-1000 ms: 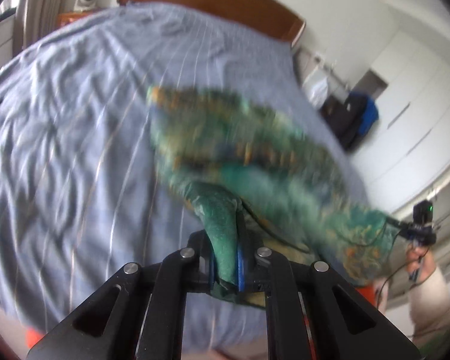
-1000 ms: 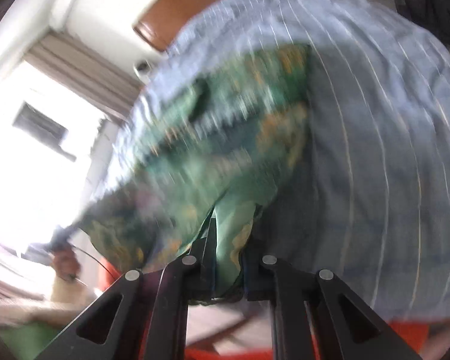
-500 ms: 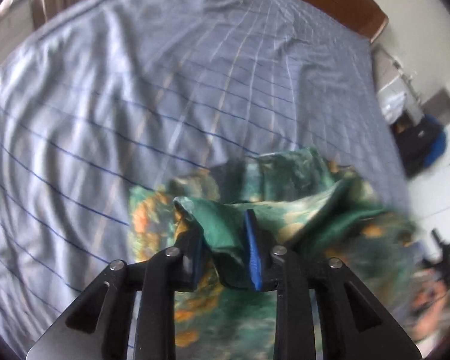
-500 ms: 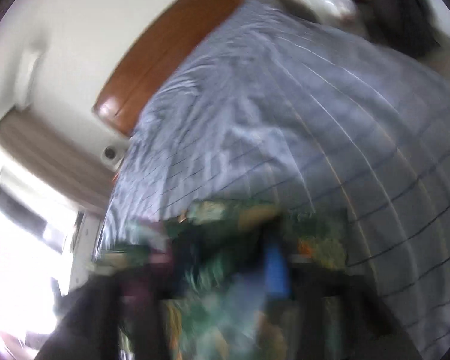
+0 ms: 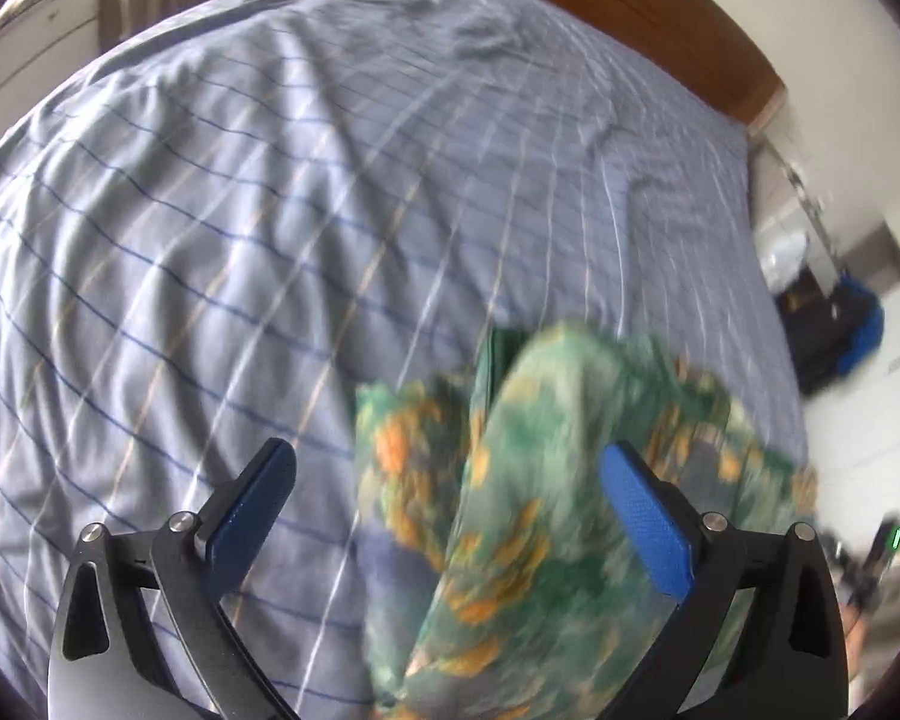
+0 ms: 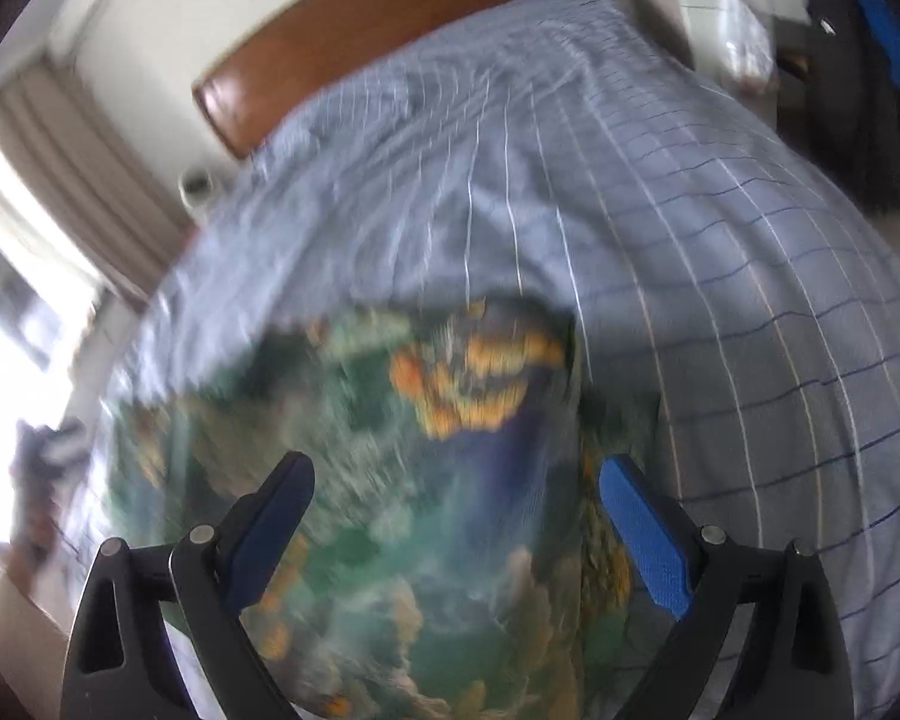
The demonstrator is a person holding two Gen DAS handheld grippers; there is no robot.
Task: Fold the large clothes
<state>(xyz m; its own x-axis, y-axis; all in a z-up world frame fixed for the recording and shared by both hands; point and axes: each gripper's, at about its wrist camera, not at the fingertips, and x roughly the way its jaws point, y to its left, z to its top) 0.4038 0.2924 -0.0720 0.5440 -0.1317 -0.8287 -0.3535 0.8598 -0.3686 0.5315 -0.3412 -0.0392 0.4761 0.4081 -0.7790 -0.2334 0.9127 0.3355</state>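
A green garment with an orange pattern [image 5: 540, 480] lies blurred low over the striped blue bedsheet [image 5: 270, 210]. My left gripper [image 5: 444, 456] has its jaws opening wide. The cloth hangs loose between its blue pads [image 5: 642, 516], and neither pad presses on it. In the right wrist view the same garment [image 6: 402, 480] spreads under my right gripper [image 6: 456, 465]. Its jaws are opening too, with cloth between the fingers but not pinched. How far the fabric rests on the sheet [image 6: 720, 300] is hidden by blur.
A wooden headboard [image 5: 630, 6] closes the far end of the bed. A dark bag with blue parts [image 5: 834, 324] stands beside the bed on the right. Curtains and a bright window [image 6: 72, 180] are on the left. The other hand-held gripper [image 5: 882, 546] shows at the lower right edge.
Both grippers were shut on the garment's edge and now stand wide apart. The cloth has slipped out of them and dropped towards the bed, as both hands swung forward over the sheet.
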